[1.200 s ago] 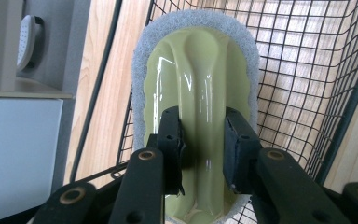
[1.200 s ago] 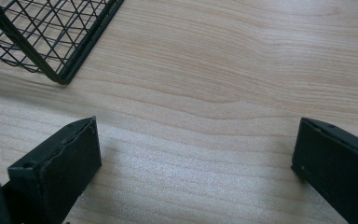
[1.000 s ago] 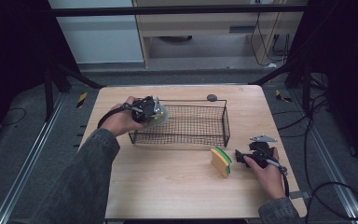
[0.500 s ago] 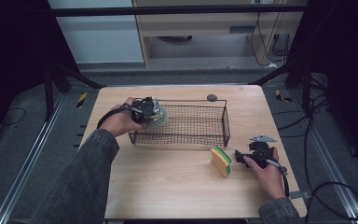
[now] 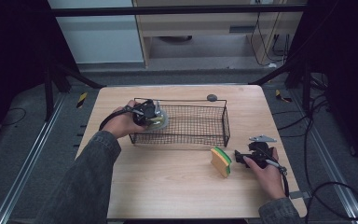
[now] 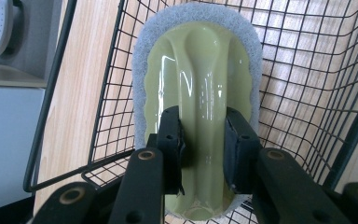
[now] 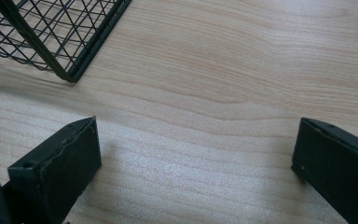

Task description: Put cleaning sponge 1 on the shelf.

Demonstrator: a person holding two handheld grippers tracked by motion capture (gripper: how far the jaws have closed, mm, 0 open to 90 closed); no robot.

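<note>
Left tongs (image 6: 200, 140) clamped on pale-green plastic scrubber with grey pad (image 6: 198, 84), inside black wire basket's (image 5: 191, 126) left end (probably not resting on the mesh). Right tongs (image 7: 196, 158) wide, nothing between, near tabletop's (image 5: 168, 186) right edge.

Scrub pad (image 6: 198, 107): lower rim cut by bottom frame edge, handle sides hidden behind jaws. Wire basket (image 6: 303, 70): cut by top and right edges. Small dark object (image 5: 211, 97) at upper centre: too small to identify.

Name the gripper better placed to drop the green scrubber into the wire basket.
Left. The left gripper is shut on the green scrubber, at the wire basket. The right gripper is open, over bare table.
</note>
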